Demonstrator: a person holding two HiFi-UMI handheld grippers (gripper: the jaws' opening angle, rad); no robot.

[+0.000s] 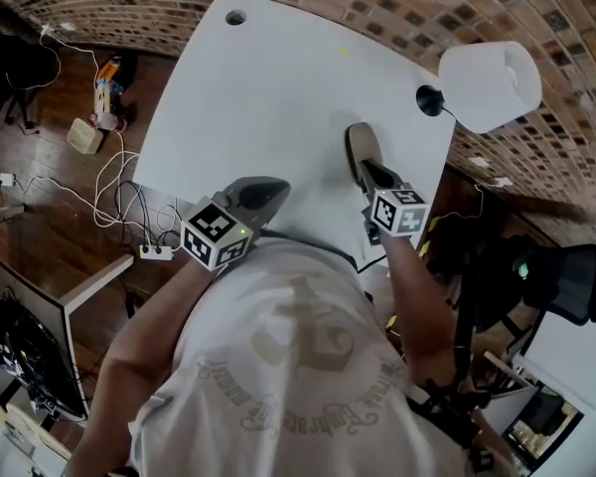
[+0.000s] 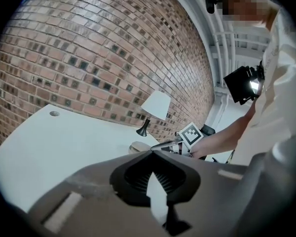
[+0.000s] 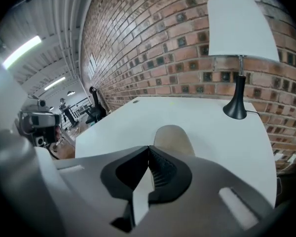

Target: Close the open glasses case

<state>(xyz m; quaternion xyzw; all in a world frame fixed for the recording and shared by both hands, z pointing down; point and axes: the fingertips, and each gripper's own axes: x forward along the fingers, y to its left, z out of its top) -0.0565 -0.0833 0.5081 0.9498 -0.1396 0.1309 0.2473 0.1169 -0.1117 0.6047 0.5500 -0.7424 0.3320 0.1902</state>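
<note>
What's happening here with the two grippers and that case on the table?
A person at the white table holds a hand-held gripper in each hand. The right hand-held gripper, shut and empty, points down at the near end of the tan oval glasses case. No raised lid shows on the case, so it looks closed. I cannot tell whether the tips touch it. The left hand-held gripper, also shut and empty, hovers by the table's near edge, apart from the case.

We find open white tabletop (image 1: 268,87) across the upper left; at upper right stand a white-shaded black-stemmed lamp (image 1: 489,85) and, below it, a beige oval glasses case (image 1: 361,149).
</note>
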